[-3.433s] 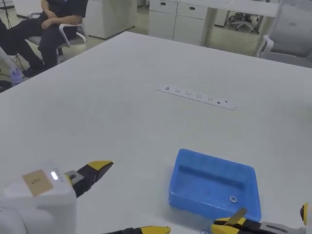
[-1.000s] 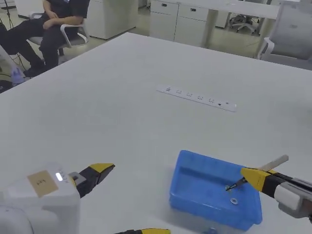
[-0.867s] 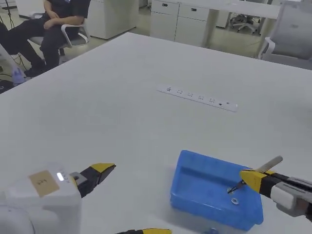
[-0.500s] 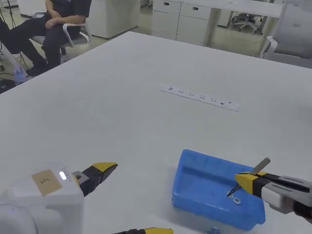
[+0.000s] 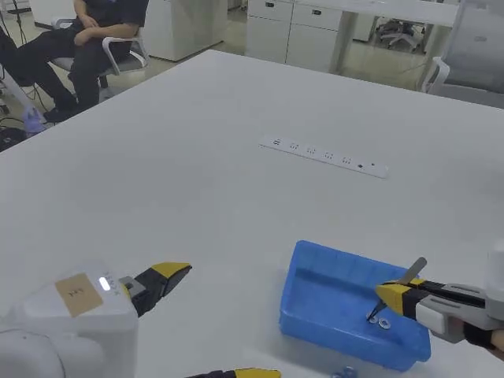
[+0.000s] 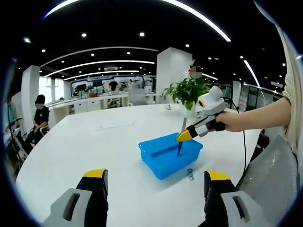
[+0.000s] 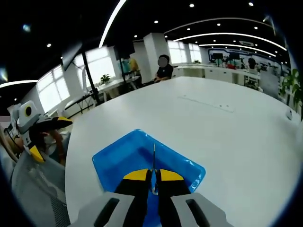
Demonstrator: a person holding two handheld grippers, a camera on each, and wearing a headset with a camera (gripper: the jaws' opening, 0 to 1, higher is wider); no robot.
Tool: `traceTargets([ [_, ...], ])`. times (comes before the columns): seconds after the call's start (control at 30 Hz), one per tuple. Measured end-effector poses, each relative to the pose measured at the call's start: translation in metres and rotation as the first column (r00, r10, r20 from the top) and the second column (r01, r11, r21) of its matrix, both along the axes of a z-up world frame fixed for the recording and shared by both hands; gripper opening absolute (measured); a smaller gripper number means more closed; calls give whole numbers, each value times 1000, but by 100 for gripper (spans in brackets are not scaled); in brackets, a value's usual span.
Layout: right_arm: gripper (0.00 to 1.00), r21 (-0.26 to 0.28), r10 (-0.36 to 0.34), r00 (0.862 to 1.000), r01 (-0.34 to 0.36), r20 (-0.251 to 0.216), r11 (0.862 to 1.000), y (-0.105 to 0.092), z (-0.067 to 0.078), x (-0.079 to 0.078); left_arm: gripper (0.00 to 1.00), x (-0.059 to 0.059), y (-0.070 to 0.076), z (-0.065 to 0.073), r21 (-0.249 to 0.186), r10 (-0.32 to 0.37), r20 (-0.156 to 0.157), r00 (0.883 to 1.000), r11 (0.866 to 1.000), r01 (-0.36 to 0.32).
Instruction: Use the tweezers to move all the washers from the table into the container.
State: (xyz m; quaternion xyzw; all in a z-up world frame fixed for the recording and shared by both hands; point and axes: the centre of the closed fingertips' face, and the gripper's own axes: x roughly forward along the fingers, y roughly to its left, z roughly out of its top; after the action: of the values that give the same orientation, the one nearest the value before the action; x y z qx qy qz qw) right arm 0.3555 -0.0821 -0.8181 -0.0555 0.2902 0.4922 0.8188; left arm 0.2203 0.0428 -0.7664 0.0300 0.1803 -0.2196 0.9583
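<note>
Left gripper (image 6: 156, 178): jaws wide apart, empty, short of the container (image 5: 335, 287). A few loose washers (image 5: 346, 370) lie on the table (image 5: 236, 157) just before the container's near wall. Right gripper (image 7: 154, 176) is clamped on the tweezers (image 7: 154, 153), tips down inside the container beside the binned washers (image 5: 383, 323). Washers look light, flat, stiff and slippery, so pinch across the ring's edge.

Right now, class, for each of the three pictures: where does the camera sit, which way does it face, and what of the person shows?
Head view: on the headset, looking down at the table and tray; left gripper and right gripper show.
Left gripper view: on the open left gripper, facing the tray; a hand holds the right gripper.
Right gripper view: along the tweezers into the tray.
Shared by all three: the tray.
</note>
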Motion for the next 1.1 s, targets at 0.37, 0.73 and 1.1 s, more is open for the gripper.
traceTargets([
  [0.37,3,-10,16,1000,-16,5,1000,3,0,-2,85,0,-1,0,-4,-1,0,1000,1000,1],
  [0.73,3,-29,52,999,-52,9,998,7,-3,-7,85,0,-2,0,0,-5,-1,1000,1000,5],
  [1.1,4,48,64,995,-67,72,997,11,29,-21,85,-1,-3,-1,3,-11,-6,1000,1000,11],
])
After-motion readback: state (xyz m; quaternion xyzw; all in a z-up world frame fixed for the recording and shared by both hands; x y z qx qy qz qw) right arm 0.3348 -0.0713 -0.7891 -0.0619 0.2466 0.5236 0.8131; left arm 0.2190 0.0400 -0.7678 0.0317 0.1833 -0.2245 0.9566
